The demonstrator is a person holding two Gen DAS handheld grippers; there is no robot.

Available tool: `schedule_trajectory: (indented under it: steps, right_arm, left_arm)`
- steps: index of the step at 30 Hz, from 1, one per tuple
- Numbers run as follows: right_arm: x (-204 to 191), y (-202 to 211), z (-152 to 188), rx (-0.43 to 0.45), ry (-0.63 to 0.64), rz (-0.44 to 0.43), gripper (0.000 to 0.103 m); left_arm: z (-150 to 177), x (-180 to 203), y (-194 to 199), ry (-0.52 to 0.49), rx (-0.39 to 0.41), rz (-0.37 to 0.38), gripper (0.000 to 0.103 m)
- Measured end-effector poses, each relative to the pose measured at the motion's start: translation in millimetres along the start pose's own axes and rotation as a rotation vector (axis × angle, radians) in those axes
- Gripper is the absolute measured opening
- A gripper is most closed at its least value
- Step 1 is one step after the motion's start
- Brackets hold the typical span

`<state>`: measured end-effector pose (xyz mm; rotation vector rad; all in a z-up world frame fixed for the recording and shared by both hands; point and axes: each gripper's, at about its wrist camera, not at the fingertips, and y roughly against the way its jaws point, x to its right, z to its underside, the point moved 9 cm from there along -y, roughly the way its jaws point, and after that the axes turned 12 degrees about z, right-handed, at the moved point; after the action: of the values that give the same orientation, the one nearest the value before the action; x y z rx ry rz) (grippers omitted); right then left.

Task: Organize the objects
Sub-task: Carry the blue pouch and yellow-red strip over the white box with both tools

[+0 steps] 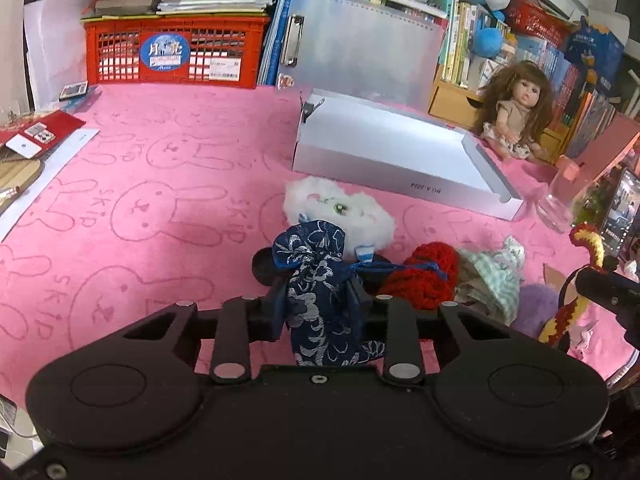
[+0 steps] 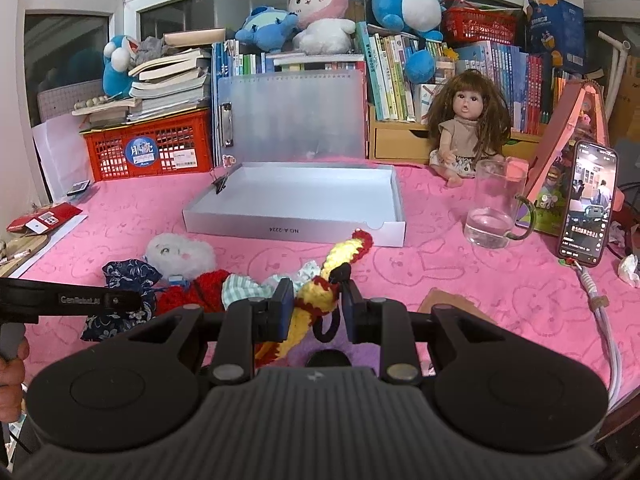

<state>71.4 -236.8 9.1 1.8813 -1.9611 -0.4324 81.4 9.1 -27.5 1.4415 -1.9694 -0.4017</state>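
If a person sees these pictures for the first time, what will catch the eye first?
First the pink rabbit-print cloth covering the table, with the open white box at its middle. In front lies a heap of small toys: the left gripper is shut on a dark blue patterned pouch, the right gripper on a yellow and red crocheted toy. A long-haired doll sits behind.

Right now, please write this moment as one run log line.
left claw: shut on dark blue patterned fabric pouch | right claw: shut on yellow-red crocheted toy | shallow white cardboard box: empty
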Motion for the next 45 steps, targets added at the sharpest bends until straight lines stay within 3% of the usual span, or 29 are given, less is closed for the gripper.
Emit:
schedule_trajectory:
  steps: [20, 32, 45]
  right_arm:
    - [18, -14, -33, 0.019, -0.063, -0.002, 0.030]
    - [25, -45, -69, 0.027, -0.073, -0.009, 0.030]
    - [30, -92, -93, -0.043, -0.119, -0.041, 0.030]
  left_arm:
    - [-68, 12, 14, -0.057, 0.093, 0.033, 0.028]
    - [-117, 30, -18, -0.055, 0.080, 0.089, 0.028]
    - [-154, 37, -61, -0.039, 0.063, 0.121, 0.028]
